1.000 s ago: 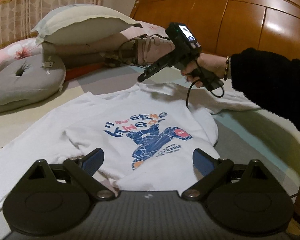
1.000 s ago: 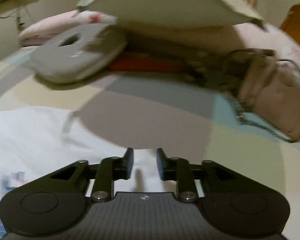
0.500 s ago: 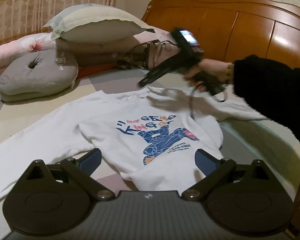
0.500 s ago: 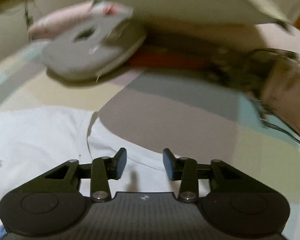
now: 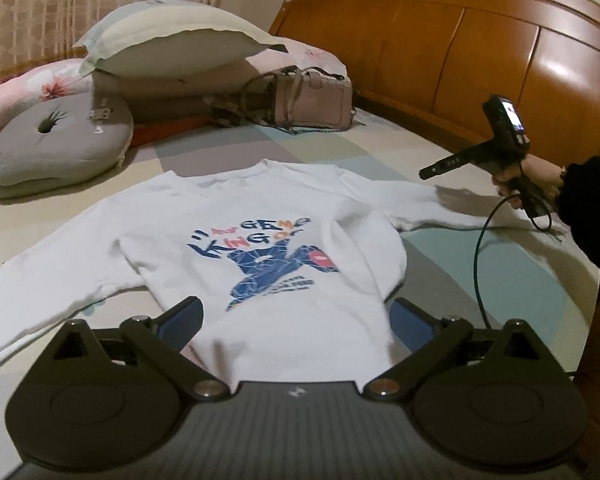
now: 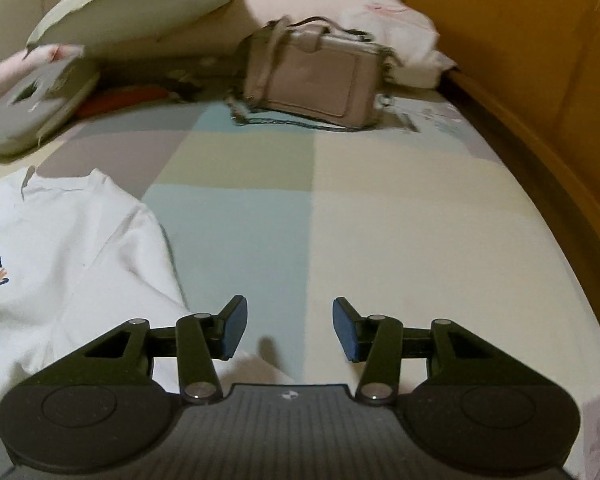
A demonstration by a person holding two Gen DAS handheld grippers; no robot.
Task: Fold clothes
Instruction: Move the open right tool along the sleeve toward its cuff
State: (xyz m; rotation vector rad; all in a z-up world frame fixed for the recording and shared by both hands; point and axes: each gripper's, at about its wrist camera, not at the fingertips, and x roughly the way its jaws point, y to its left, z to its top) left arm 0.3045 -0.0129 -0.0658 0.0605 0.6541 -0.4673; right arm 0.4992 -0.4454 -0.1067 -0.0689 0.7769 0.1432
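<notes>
A white long-sleeved sweatshirt (image 5: 268, 216) with a blue bear print lies face up on a patchwork-sheeted bed (image 6: 400, 216), sleeves spread toward both side edges. The left gripper (image 5: 296, 320) hovers over its hem, jaws wide apart; the right gripper (image 6: 290, 328), jaws likewise apart and empty, hangs above the outstretched sleeve. A pink handbag (image 5: 312, 98) sits by the wooden headboard (image 5: 480, 52).

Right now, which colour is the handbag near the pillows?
Dusty pink handbag; the right wrist view shows it best.
</notes>
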